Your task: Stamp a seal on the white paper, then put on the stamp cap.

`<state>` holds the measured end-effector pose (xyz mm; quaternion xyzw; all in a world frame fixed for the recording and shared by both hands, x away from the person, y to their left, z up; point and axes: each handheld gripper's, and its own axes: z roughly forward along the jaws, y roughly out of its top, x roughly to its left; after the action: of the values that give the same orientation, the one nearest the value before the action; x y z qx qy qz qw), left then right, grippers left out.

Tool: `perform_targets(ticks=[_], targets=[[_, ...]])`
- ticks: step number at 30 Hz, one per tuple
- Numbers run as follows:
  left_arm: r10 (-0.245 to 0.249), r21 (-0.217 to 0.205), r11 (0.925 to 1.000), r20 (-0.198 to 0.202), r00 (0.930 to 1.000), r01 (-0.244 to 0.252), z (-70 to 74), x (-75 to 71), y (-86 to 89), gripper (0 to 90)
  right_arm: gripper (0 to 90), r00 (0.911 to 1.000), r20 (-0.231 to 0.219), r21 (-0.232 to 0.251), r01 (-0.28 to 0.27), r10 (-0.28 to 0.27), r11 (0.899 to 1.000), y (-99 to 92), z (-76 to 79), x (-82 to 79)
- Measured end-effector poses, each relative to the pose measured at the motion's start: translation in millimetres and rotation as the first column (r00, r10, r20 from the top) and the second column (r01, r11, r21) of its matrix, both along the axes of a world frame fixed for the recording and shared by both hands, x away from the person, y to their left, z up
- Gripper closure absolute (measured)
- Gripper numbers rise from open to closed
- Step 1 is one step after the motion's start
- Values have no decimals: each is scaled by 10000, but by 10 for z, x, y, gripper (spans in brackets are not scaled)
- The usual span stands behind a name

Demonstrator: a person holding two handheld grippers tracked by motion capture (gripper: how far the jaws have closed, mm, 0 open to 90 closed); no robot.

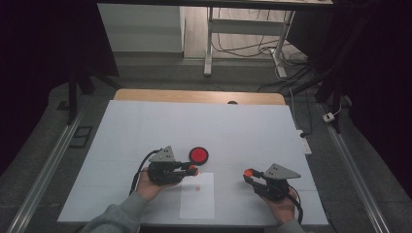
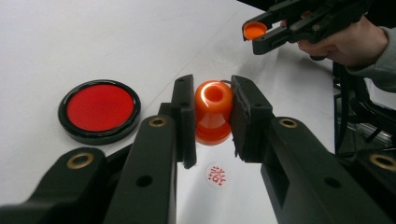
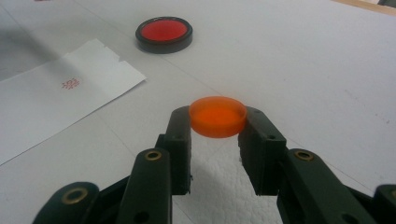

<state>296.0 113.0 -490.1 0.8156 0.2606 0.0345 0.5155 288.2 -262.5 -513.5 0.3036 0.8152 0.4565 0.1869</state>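
Observation:
My left gripper (image 2: 213, 100) is shut on an orange stamp (image 2: 213, 114), held just above a white paper sheet (image 1: 197, 199). A round red stamp print (image 2: 217, 175) sits on the sheet right under the stamp. In the high view the left gripper (image 1: 192, 170) hovers over the sheet's top edge, below the red ink pad (image 1: 198, 155). My right gripper (image 3: 217, 119) is shut on a flat orange cap (image 3: 217, 115), held level above the table. In the high view the right gripper (image 1: 248, 173) is to the right of the sheet.
The white table top (image 1: 145, 126) stretches far and left of both hands. The open ink pad (image 2: 99, 110) has a black rim and lies left of the stamp. Behind the table are a wooden edge (image 1: 194, 95), desk legs and floor cables.

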Motion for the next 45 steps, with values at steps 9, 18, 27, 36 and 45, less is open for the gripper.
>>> perform_targets(ticks=[9,18,27,36,45], targets=[[-65,-62,10000,-71,10000,65,83,54,45,721,645,10000,65,44,27,-27,10000,-10,14,-7],[-28,-120,9999,-155,9999,26,116,106,52,721,645,10000,76,53,-7,6,10000,-5,12,-2],[-37,-114,9999,-124,9999,36,137,103,55,720,645,9999,74,54,-91,91,9999,23,12,-1],[-7,-98,10000,-86,10000,6,146,86,55,720,645,9989,46,186,-459,458,9988,155,27,-14],[-59,-52,10000,-114,9999,58,140,84,43,720,645,9944,-27,251,-1054,1055,9941,399,19,-55]])
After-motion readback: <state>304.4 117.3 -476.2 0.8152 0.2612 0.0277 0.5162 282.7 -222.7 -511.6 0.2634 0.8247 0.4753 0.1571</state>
